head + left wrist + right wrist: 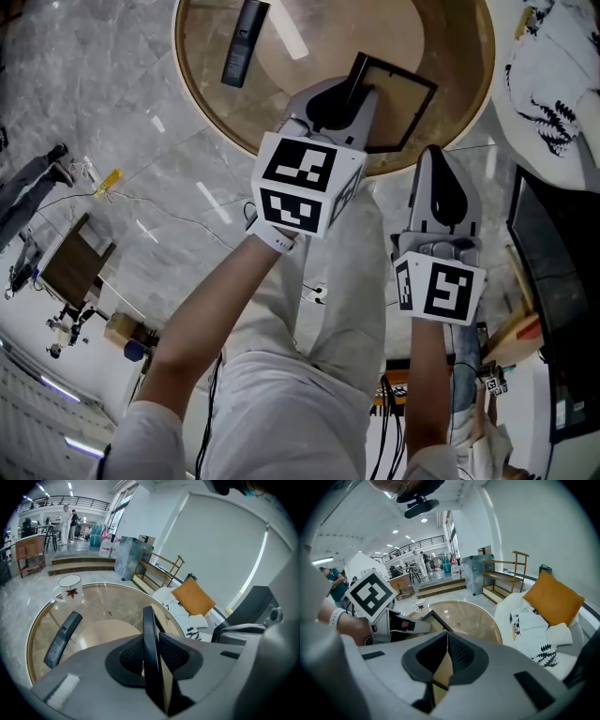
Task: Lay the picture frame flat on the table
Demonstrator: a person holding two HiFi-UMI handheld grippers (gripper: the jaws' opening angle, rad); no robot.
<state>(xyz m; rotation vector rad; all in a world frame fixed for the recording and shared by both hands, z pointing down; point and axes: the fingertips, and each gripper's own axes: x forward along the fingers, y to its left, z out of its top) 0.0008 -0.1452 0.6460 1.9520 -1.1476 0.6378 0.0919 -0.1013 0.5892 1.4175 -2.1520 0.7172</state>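
Note:
A black picture frame (pixel 408 103) with a tan back hangs tilted over the near edge of the round glass table (pixel 202 103). My left gripper (pixel 361 89) is shut on the frame's left rim. In the left gripper view the rim (pixel 149 634) stands edge-on, tight between both pads. I cannot tell whether the frame's lower edge touches the glass. My right gripper (pixel 433 157) hovers just right of and below the frame, at the table's rim. Its pads meet at the tips and hold nothing. The right gripper view shows the frame's raised corner (pixel 429 619) in the left gripper's hold.
A dark remote control (pixel 244 42) lies on the far left of the table. A white mug (pixel 70 588) with a red leaf stands at the table's far edge. To the right is a white seat with patterned cloth (pixel 553 75) and an orange cushion (pixel 193 597). Cables cross the marble floor.

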